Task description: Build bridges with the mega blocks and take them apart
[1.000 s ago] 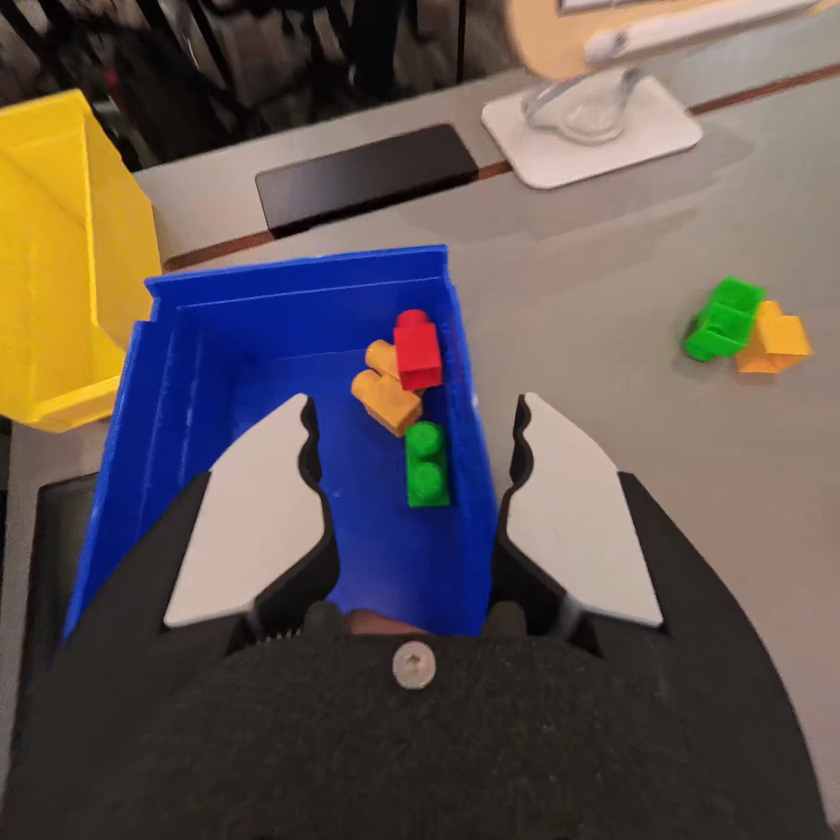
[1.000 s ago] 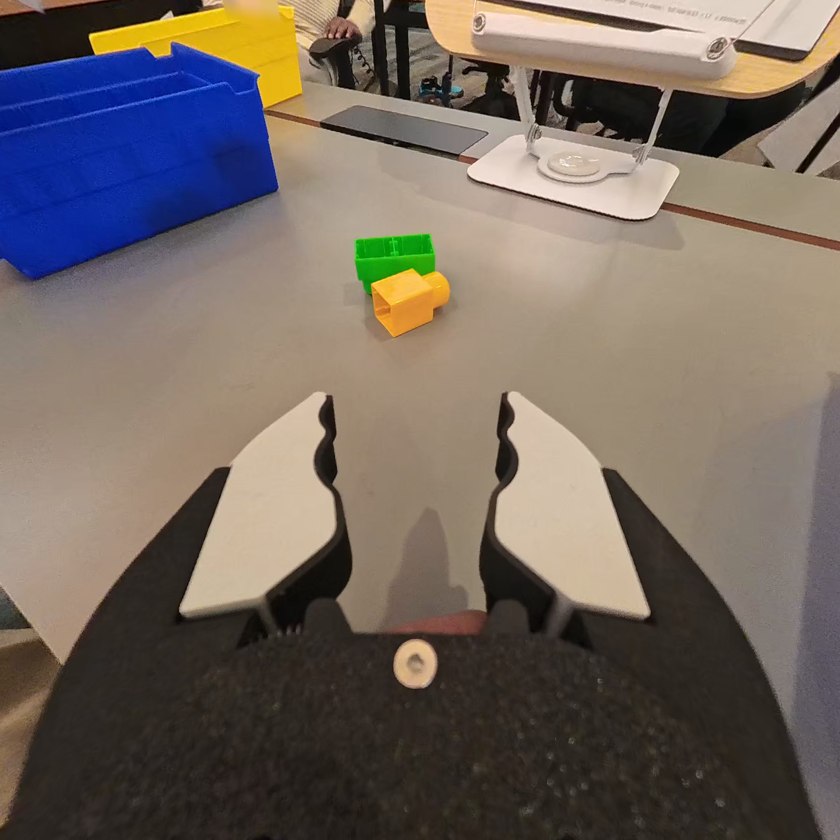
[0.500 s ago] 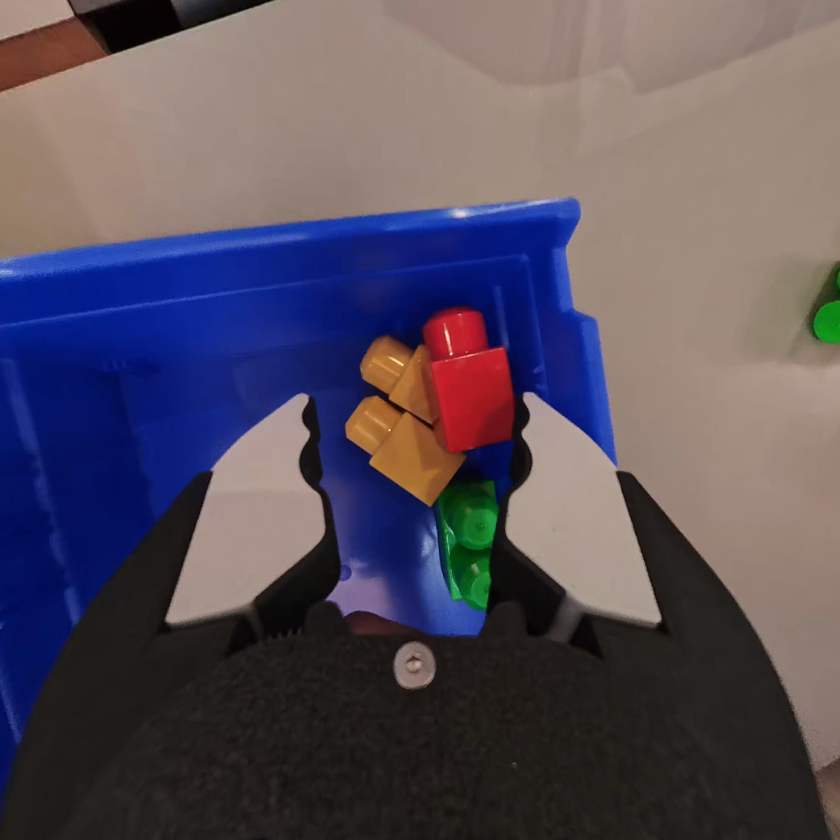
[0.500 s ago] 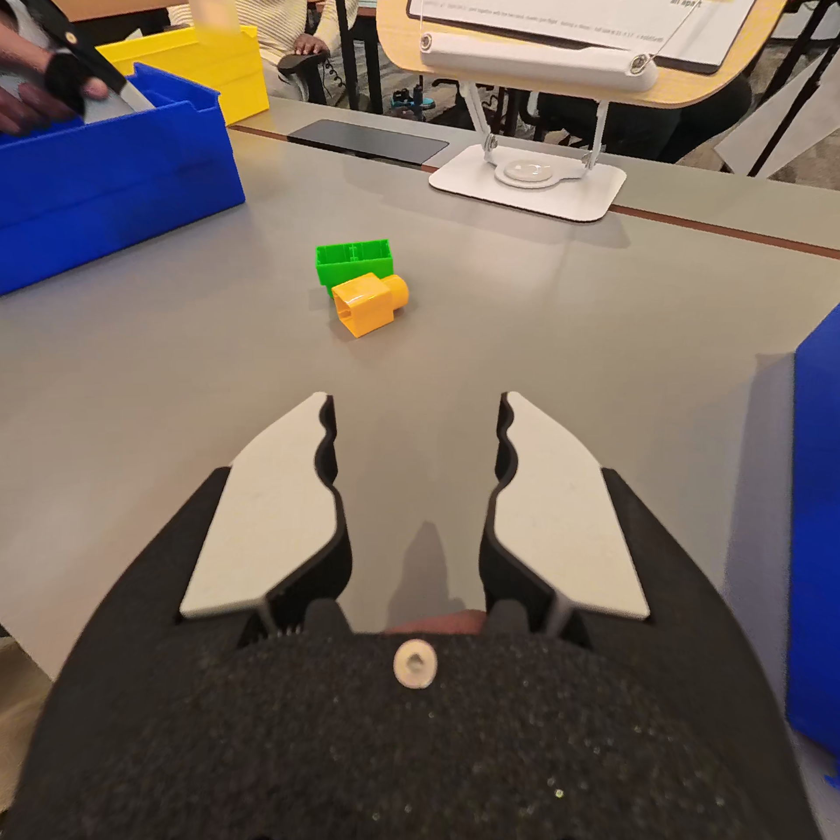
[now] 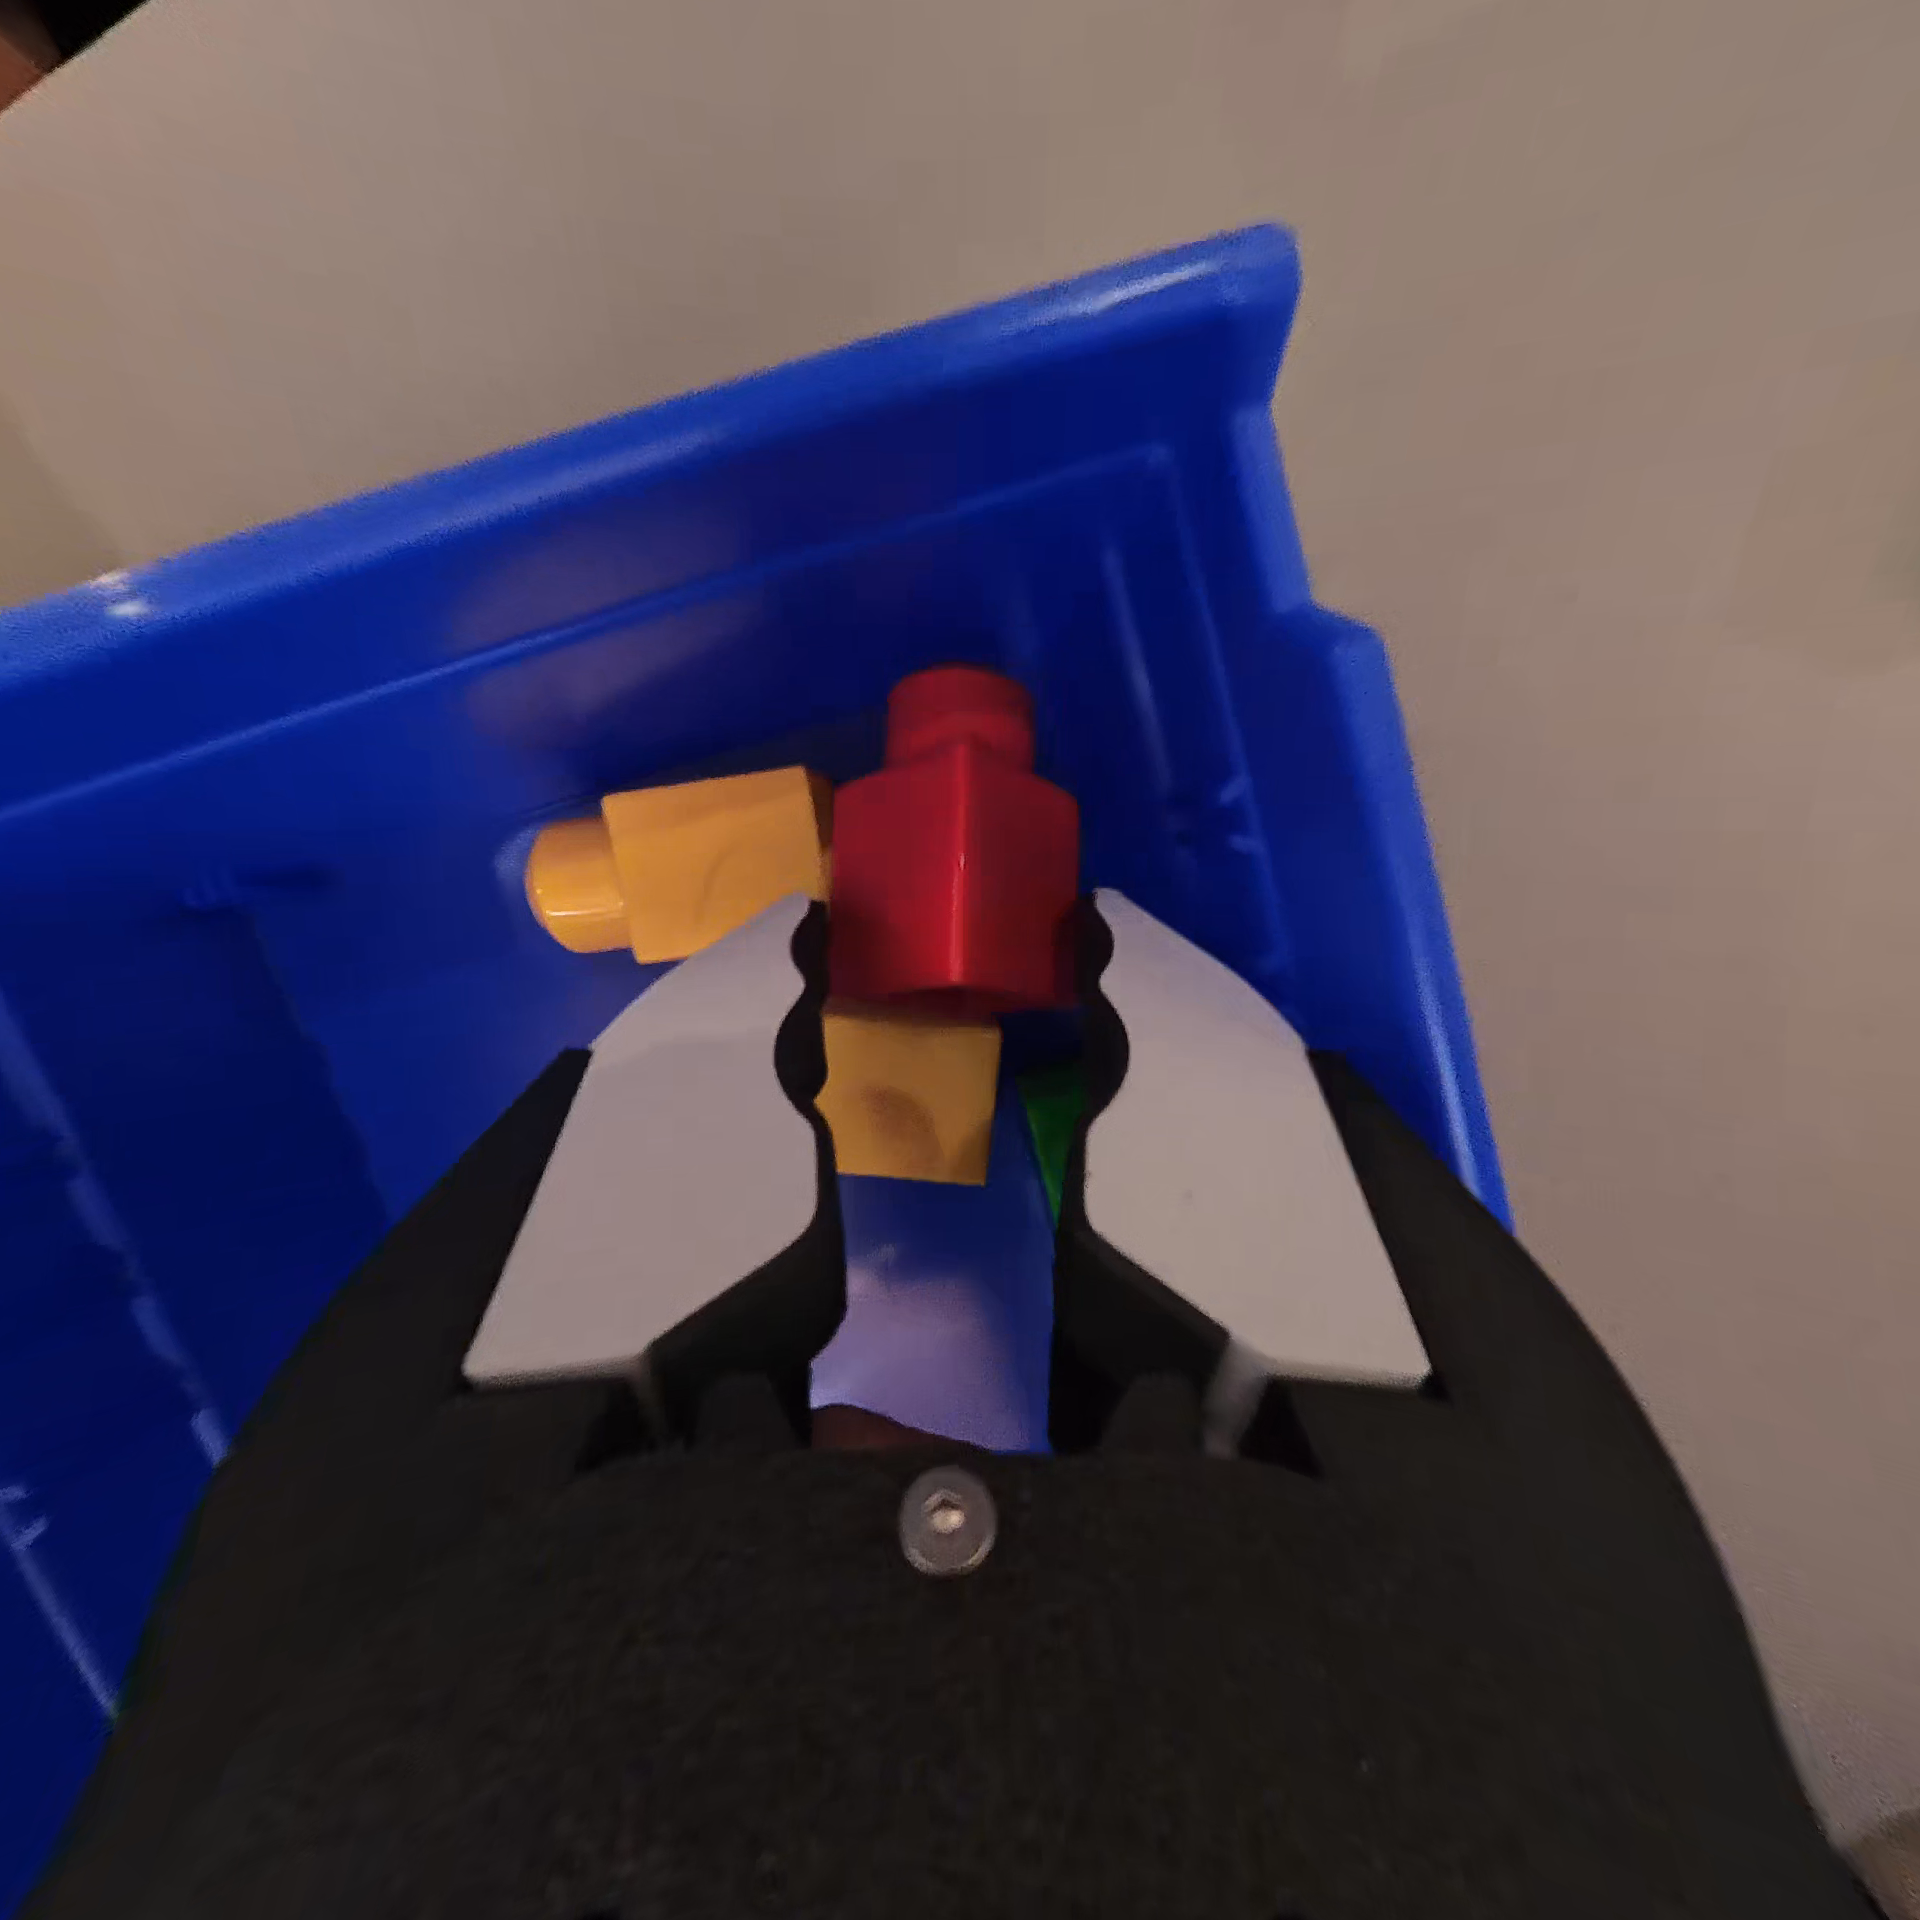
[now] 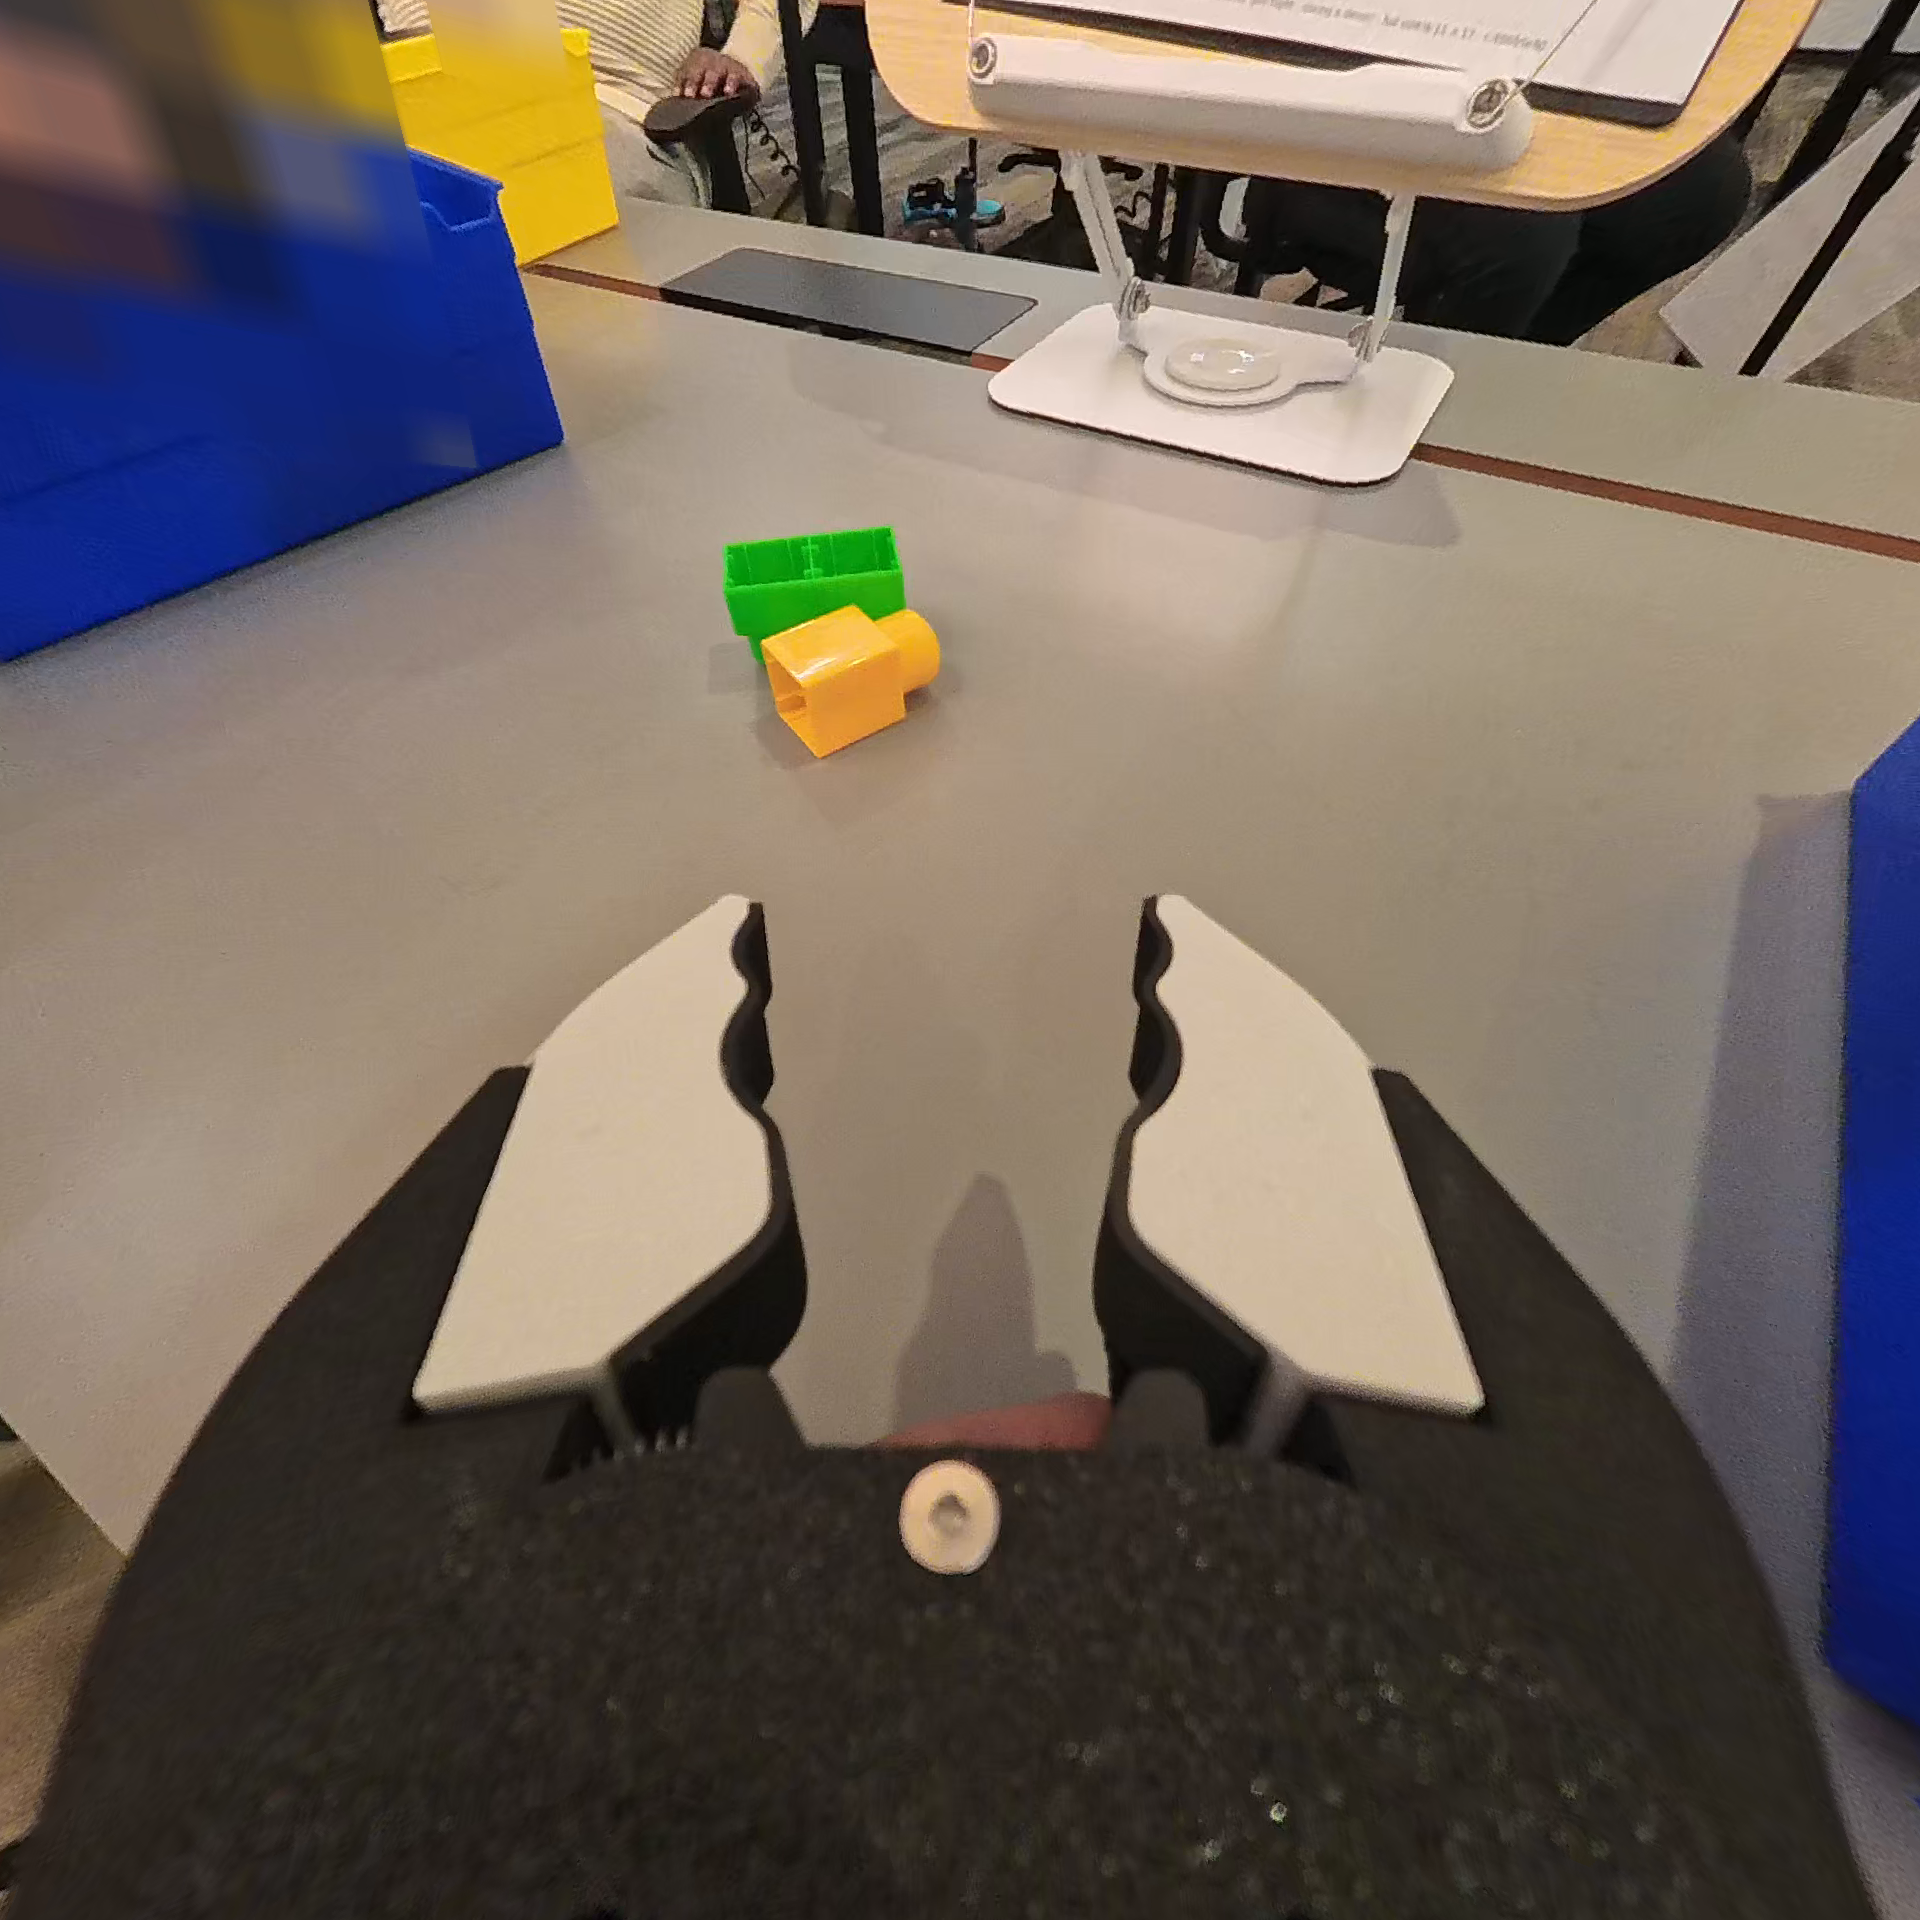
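Note:
In the left wrist view my left gripper (image 5: 951, 935) is down inside a blue bin (image 5: 623, 582), shut on a red one-stud block (image 5: 951, 883) at its fingertips. An orange block (image 5: 686, 878) lies to its left, another orange block (image 5: 909, 1101) sits between the fingers below the red one, and a sliver of a green block (image 5: 1051, 1132) shows by the right finger. In the right wrist view my right gripper (image 6: 948, 935) is open and empty above the grey table (image 6: 1351, 727). A green two-stud block (image 6: 810, 582) and an orange block (image 6: 847, 675) lie touching ahead of it.
The blue bin (image 6: 260, 416) stands at the left, with a blurred patch over it. A yellow bin (image 6: 499, 125) is behind it. A white stand (image 6: 1226, 384) and a black inset panel (image 6: 847, 301) are at the back. Another blue bin's edge (image 6: 1881, 1247) is at the right. Tip to tip, the grippers are about 45 cm apart.
My left gripper has gone deeper into the blue bin and closed on the red block. The right gripper stayed open and shifted slightly; the second blue bin's edge came into view on the right.

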The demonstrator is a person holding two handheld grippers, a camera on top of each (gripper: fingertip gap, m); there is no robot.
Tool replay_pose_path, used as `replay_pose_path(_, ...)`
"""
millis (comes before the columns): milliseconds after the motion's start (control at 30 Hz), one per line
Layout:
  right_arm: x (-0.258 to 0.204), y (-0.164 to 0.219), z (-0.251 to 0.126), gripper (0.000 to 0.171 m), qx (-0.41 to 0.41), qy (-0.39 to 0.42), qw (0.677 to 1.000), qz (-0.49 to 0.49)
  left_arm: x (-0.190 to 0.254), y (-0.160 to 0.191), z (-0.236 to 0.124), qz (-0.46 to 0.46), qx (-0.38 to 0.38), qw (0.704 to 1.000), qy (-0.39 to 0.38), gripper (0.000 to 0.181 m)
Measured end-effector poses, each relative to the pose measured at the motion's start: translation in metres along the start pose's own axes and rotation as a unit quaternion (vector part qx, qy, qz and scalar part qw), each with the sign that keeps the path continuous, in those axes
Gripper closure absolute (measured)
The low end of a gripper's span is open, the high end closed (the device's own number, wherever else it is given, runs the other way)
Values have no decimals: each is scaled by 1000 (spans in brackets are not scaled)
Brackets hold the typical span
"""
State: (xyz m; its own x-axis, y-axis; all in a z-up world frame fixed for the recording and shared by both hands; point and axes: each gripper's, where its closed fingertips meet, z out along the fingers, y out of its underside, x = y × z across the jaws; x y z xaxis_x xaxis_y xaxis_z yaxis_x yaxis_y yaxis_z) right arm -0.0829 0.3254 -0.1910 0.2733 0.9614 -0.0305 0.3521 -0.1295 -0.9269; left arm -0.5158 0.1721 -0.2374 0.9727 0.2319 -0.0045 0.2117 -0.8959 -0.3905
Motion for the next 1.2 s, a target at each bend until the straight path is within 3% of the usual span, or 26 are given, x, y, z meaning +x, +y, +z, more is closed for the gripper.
replay_pose_path(233, 3, 0, -2, 105, 0, 4, 1000, 1, -13, -5, -13, 17, 37, 999, -34, 136)
replay_pose_path(433, 1, -4, -1, 105, 5, 2, 1000, -3, -3, -14, -74, 49, 135, 985, -99, 137)
replay_pose_path(533, -2, -6, 0, 105, 9, -2, 1000, -3, 23, -11, -114, 75, 193, 967, -147, 137)
replay_pose_path(733, -11, -3, 3, 105, 7, -13, 1000, -12, 124, 17, -158, 81, 306, 938, -140, 137)
replay_pose_path(867, -16, -2, 1, 106, 6, -15, 1000, -18, 200, 49, -147, 59, 350, 929, -101, 137)
replay_pose_path(933, -17, -1, -1, 106, 6, -15, 1000, -19, 221, 69, -131, 50, 341, 931, -120, 137)
replay_pose_path(1033, -17, 1, -4, 106, 4, -12, 1000, -20, 264, 95, -102, 19, 327, 943, -62, 137)
replay_pose_path(1200, -16, 2, -7, 106, 5, -10, 1000, -21, 283, 119, -78, -8, 295, 955, -43, 137)
